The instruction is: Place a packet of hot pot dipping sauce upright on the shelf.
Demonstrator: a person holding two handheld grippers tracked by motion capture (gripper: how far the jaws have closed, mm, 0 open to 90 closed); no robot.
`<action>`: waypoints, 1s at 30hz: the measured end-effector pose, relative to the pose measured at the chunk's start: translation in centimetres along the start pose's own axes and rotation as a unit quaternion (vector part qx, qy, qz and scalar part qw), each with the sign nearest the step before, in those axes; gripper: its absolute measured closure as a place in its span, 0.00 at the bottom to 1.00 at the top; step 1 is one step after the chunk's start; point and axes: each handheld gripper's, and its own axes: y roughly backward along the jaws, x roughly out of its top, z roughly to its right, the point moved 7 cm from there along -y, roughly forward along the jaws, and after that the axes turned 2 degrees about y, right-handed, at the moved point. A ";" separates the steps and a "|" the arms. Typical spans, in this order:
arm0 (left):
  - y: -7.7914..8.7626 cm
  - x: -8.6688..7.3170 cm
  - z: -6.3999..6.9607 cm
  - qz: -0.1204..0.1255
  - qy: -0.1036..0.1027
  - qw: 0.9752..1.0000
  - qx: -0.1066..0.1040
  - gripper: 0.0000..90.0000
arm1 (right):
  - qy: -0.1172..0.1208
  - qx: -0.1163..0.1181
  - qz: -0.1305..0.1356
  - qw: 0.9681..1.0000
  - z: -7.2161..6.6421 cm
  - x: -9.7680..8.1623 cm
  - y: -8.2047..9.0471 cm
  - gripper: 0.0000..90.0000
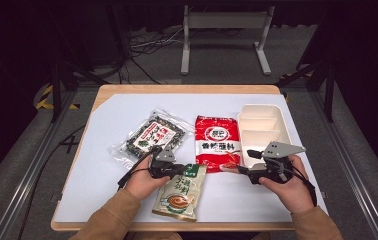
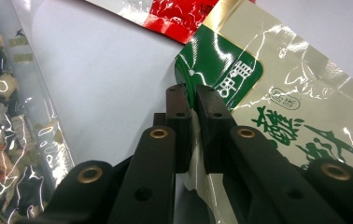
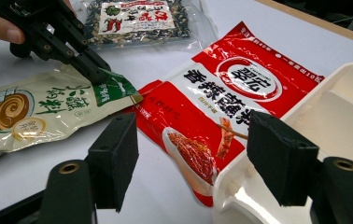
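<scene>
The green-and-cream sauce packet [image 1: 178,194] lies at the table's near edge, its top edge pinched between the left gripper's [image 2: 194,100] pressed-together jaws. The right gripper [image 3: 191,156], jaws spread, hovers between the red seasoning bag [image 3: 221,116] and the white divided tray [image 1: 262,131]. Lift slowly, keeping the slick film from slipping out.

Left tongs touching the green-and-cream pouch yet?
Touching. The left gripper view shows the left tongs shut on the edge of the green-and-cream pouch, which sits pinched between them.

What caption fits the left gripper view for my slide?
Left claw shut on the edge of the green-and-cream sauce packet, beside a red packet.
</scene>
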 end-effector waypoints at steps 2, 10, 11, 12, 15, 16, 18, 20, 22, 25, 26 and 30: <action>0.2 0.1 0.0 -0.004 0.001 1.000 -0.001 0.95 | 0.001 0.002 0.002 1.000 0.0 0.0 0.0 0.39; 1.9 1.0 0.1 0.022 0.019 0.999 -0.022 0.96 | 0.005 0.009 0.008 1.000 -0.1 0.2 0.0 0.41; 2.2 1.2 0.2 0.028 0.020 0.999 -0.025 0.96 | 0.007 0.009 0.011 1.000 -0.1 0.3 0.0 0.42; 2.4 1.4 0.3 0.029 0.019 0.999 -0.027 0.96 | 0.008 0.010 0.012 1.000 -0.1 0.3 0.1 0.43; 3.2 2.0 0.7 0.040 0.014 0.999 -0.030 0.97 | 0.012 0.008 0.019 1.000 -0.1 0.5 0.1 0.44; 3.6 2.3 0.9 0.046 0.013 0.998 -0.028 0.97 | 0.011 0.009 0.023 1.000 -0.1 0.5 0.2 0.46; 4.4 2.8 1.3 0.058 0.004 0.998 -0.024 0.97 | 0.015 0.011 0.030 0.999 -0.2 0.7 0.3 0.44; 5.2 3.3 1.7 0.072 0.001 0.997 -0.026 0.97 | 0.011 0.010 0.037 0.999 -0.2 0.9 0.4 0.47; 5.9 3.8 2.1 0.087 0.002 0.996 -0.031 0.97 | -0.006 0.018 0.035 0.999 -0.3 0.9 0.5 0.47; 6.8 4.3 2.6 0.102 -0.002 0.994 -0.035 0.97 | -0.016 0.024 0.025 0.999 -0.4 0.7 0.5 0.48; 7.3 4.7 2.8 0.109 -0.006 0.993 -0.034 0.97 | -0.016 0.027 0.023 0.999 -0.5 0.7 0.6 0.48; 8.3 5.2 3.2 0.129 -0.015 0.991 -0.024 0.97 | -0.001 0.036 0.019 0.999 -1.0 0.9 0.5 0.48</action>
